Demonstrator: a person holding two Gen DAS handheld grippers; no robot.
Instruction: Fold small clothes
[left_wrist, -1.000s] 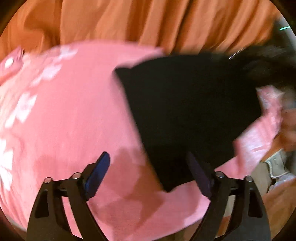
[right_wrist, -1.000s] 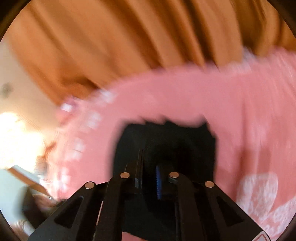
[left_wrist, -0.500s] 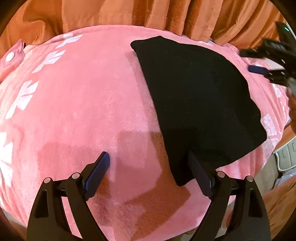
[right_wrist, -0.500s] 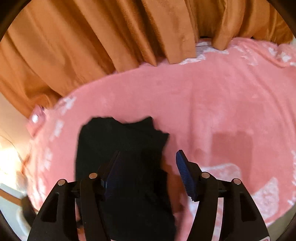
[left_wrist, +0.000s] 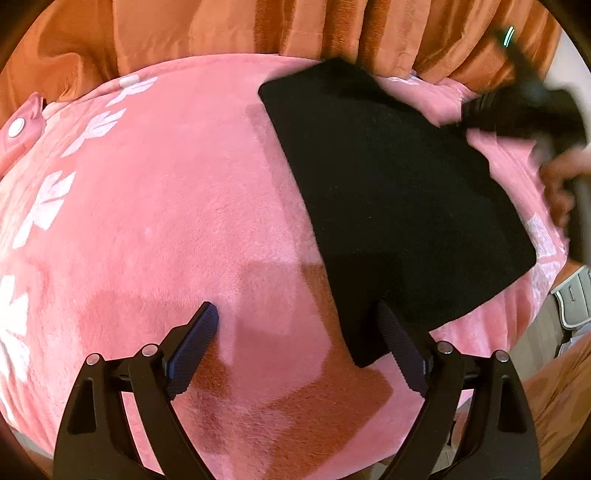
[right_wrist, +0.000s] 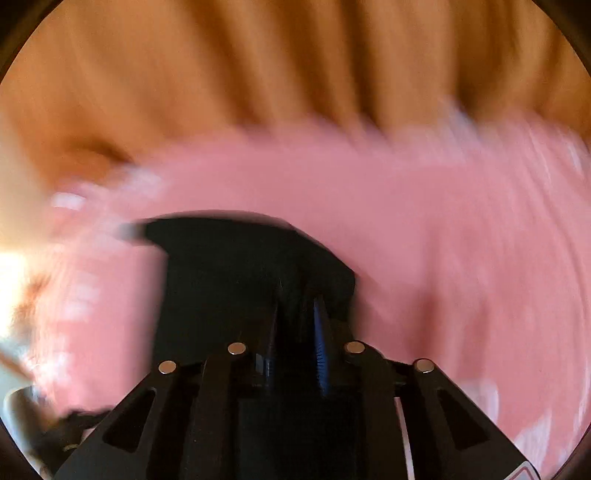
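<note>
A small black garment (left_wrist: 388, 192) lies flat on a pink fleece blanket (left_wrist: 166, 221), right of centre in the left wrist view. My left gripper (left_wrist: 299, 332) is open and empty, its right finger over the garment's near corner. My right gripper (right_wrist: 297, 317) has its jaws nearly together on a fold of the black garment (right_wrist: 229, 280); this view is blurred by motion. In the left wrist view the right gripper (left_wrist: 517, 107) shows as a dark blur at the garment's far right edge.
Orange curtains (left_wrist: 295, 29) hang behind the blanket. White flower prints (left_wrist: 44, 203) run along the blanket's left side. A pink pillow corner with a white button (left_wrist: 16, 127) sits at far left. A white chair (left_wrist: 572, 302) stands beyond the blanket's right edge.
My right gripper was open half a second ago; now it has closed on the black garment's edge and is moving fast. My left gripper has stayed open in place.
</note>
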